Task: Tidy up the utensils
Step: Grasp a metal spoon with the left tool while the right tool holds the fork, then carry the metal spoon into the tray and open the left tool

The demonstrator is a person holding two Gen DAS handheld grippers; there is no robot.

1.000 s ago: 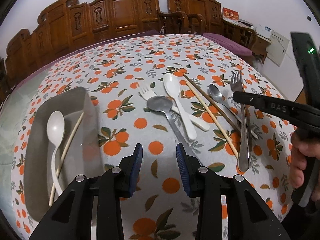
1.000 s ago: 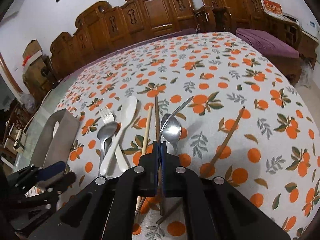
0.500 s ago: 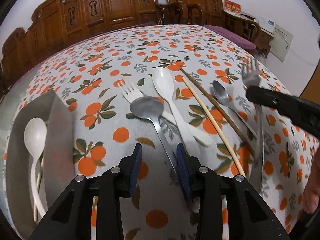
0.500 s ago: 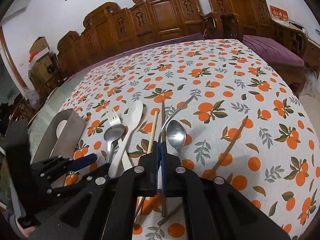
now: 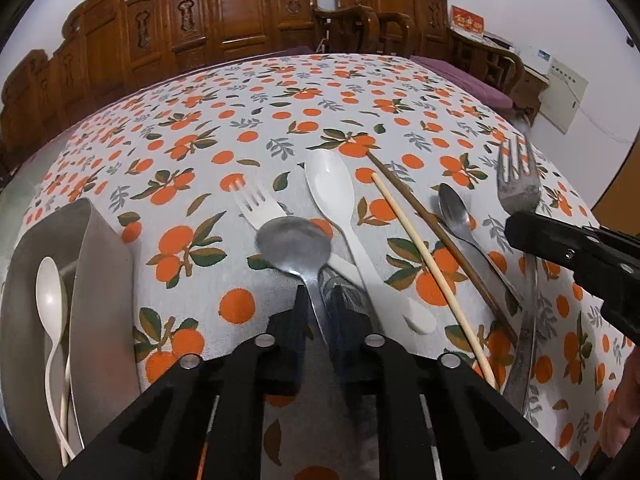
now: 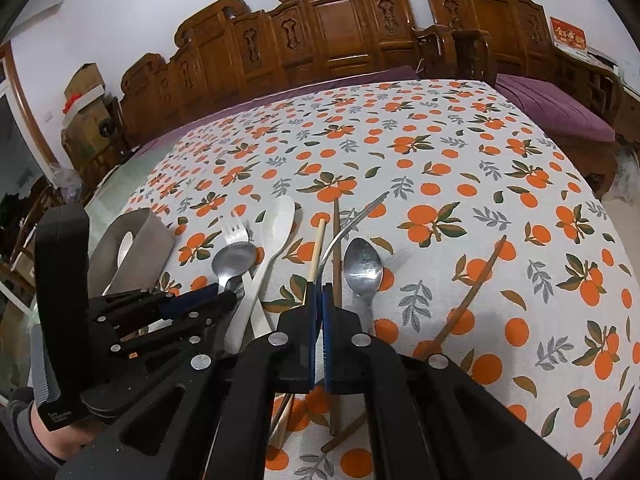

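My left gripper has its fingers narrowed around the handle of the large metal spoon, though I cannot tell if they grip it yet. My right gripper has its fingers clamped on the metal fork, tines raised off the tabletop. Beside the large metal spoon lie a white plastic fork, a white plastic spoon, two chopsticks and a small metal spoon. Left of it, well apart, the metal tray holds a white spoon.
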